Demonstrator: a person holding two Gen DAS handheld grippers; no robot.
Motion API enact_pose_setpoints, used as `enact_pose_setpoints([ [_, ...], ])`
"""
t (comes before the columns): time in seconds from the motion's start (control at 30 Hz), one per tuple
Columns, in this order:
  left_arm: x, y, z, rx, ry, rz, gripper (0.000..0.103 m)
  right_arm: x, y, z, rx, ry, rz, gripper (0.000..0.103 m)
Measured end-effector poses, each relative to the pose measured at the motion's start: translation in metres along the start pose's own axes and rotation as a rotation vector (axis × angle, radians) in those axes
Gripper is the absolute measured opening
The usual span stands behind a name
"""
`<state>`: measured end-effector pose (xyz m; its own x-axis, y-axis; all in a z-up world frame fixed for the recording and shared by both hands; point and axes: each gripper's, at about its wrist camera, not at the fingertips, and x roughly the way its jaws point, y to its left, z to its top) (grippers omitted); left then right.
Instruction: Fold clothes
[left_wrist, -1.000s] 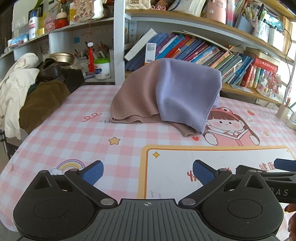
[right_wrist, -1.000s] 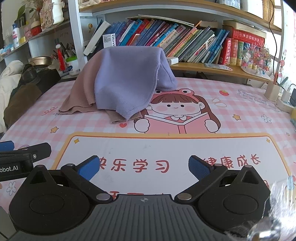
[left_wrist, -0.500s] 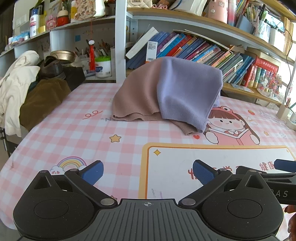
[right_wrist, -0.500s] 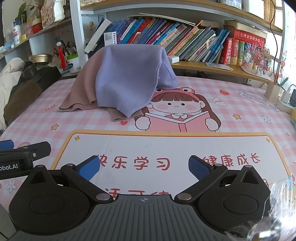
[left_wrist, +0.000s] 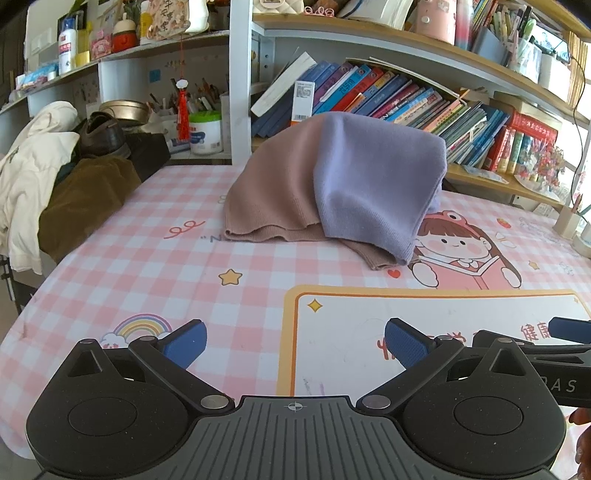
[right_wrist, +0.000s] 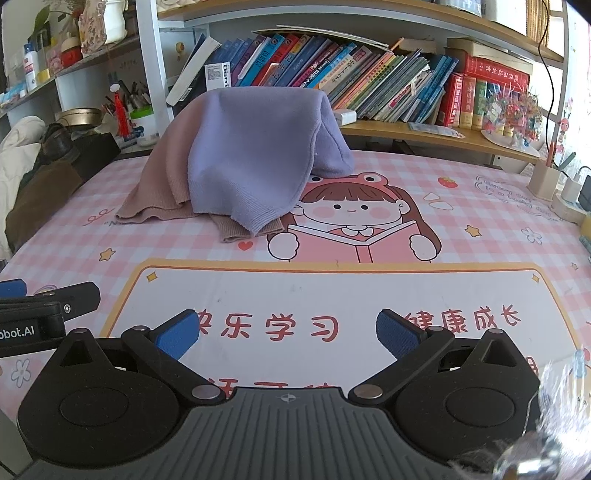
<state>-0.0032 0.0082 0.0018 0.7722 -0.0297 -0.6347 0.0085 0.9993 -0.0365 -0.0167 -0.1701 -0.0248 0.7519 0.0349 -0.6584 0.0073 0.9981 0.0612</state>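
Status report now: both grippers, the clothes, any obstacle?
Left gripper open, empty, over the mat. Right gripper open, empty. Purple garment draped over brown garment, heaped at far side, untouched. Nothing between.

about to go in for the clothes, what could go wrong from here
1. The purple garment lies draped over the brown knit garment; a grab at the overlap could lift both together.
2. The pile leans toward the row of books behind it; a deep reach could knock them.
3. The left gripper and right gripper, both open, sit close side by side and may collide going in.
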Motion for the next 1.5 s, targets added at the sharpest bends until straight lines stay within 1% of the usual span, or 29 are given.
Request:
enact_pose_setpoints([
  [1.0,0.001,-0.01,-0.001,0.009,0.012,0.0,0.103,0.003,-0.011,-0.001,0.016,0.016,0.01,0.103],
  [1.2,0.002,-0.013,0.0,0.005,0.012,-0.017,0.103,0.005,-0.016,-0.001,0.02,0.025,0.015,0.103],
  [1.5,0.0,-0.027,-0.002,0.037,0.002,-0.027,0.103,0.004,-0.027,-0.003,0.041,0.031,0.021,0.103],
])
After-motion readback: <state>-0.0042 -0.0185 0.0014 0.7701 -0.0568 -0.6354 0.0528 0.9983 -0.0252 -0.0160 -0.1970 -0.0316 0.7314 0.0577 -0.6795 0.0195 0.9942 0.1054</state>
